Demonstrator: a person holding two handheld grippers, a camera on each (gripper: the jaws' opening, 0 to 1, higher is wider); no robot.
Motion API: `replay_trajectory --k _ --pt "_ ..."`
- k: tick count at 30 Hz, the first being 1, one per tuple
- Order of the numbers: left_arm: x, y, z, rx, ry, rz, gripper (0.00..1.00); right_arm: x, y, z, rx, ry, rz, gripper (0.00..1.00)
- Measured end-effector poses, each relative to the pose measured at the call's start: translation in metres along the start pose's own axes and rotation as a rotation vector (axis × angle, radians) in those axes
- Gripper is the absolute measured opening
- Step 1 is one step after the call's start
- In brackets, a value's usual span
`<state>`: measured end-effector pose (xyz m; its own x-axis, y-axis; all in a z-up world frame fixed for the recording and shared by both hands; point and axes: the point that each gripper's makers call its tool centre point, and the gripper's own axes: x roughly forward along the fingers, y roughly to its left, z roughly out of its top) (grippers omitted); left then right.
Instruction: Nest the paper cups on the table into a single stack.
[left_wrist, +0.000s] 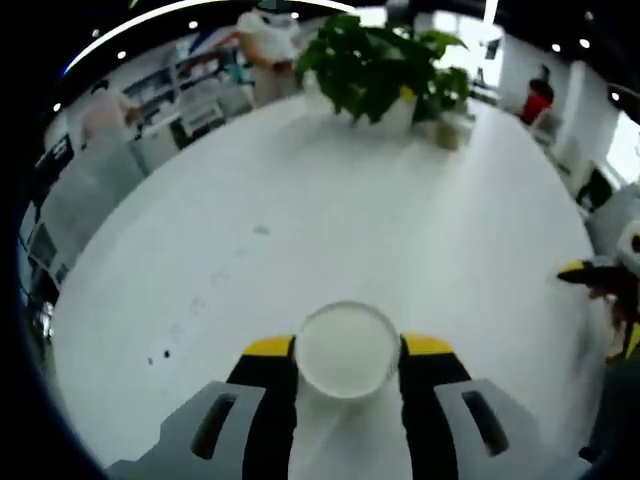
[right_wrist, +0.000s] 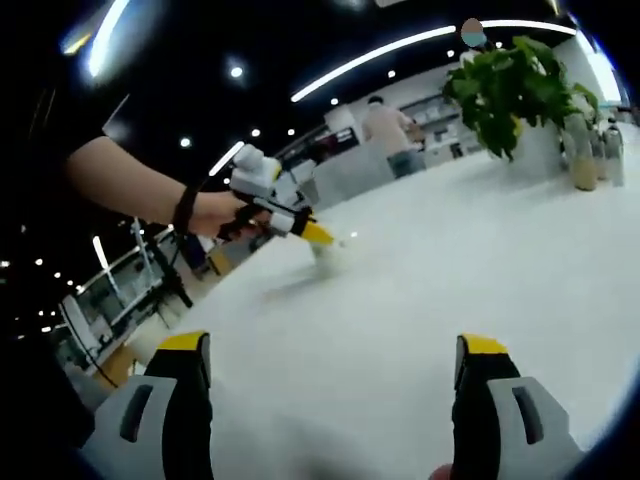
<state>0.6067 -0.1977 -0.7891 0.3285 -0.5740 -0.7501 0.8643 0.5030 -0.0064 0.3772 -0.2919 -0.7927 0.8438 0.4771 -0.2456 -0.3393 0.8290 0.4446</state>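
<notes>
Jaws of my left gripper (left_wrist: 348, 355) clamp a paper cup (left_wrist: 348, 350). My right gripper (right_wrist: 335, 360) gapes wide, holding nothing. I should keep the cup upright and level before nesting it.

A broad white bench (left_wrist: 330, 230) runs away to a rounded far end. There a leafy green plant in a white pot (left_wrist: 385, 70) stands on it, with a small tan vase (left_wrist: 450, 130) just to its right. A few small dark specks (left_wrist: 160, 355) mark the near left surface. In the right gripper view the same white top (right_wrist: 450, 270) spreads out, with the plant (right_wrist: 515, 90) at the far right.
</notes>
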Motion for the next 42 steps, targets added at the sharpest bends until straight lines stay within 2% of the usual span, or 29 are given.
replay_trajectory --k 6,12,15,18,23,30,32,36,38,42 --pt "-0.008 -0.007 0.004 0.003 -0.008 -0.019 0.38 -0.004 0.004 0.005 -0.012 -0.008 -0.001 1.00" --pt "-0.022 -0.015 0.015 -0.001 -0.023 -0.033 0.38 -0.009 0.006 0.014 -0.024 -0.006 -0.002 1.00" --pt "-0.032 -0.021 0.023 -0.002 -0.039 -0.038 0.38 -0.015 0.008 0.026 -0.034 -0.031 -0.009 1.00" --pt "-0.047 -0.027 0.036 0.006 -0.078 -0.031 0.38 -0.019 0.012 0.034 -0.058 -0.033 -0.011 0.99" --pt "-0.071 -0.036 0.046 0.037 -0.110 -0.036 0.38 -0.030 0.022 0.043 -0.093 -0.045 -0.021 1.00" --pt "-0.111 -0.051 0.046 0.060 -0.137 -0.061 0.38 -0.048 0.037 0.051 -0.132 -0.042 -0.043 0.99" --pt "-0.124 -0.055 0.045 0.090 -0.153 -0.060 0.38 -0.052 0.044 0.052 -0.141 -0.047 -0.049 0.99" --pt "-0.141 -0.058 0.036 0.101 -0.153 -0.063 0.38 -0.055 0.059 0.051 -0.141 -0.059 -0.047 0.99" --pt "-0.150 -0.061 0.031 0.097 -0.155 -0.069 0.38 -0.056 0.061 0.048 -0.157 -0.039 -0.060 0.99" --pt "-0.164 -0.069 0.020 0.115 -0.151 -0.087 0.38 -0.059 0.068 0.053 -0.150 -0.056 -0.071 0.99"
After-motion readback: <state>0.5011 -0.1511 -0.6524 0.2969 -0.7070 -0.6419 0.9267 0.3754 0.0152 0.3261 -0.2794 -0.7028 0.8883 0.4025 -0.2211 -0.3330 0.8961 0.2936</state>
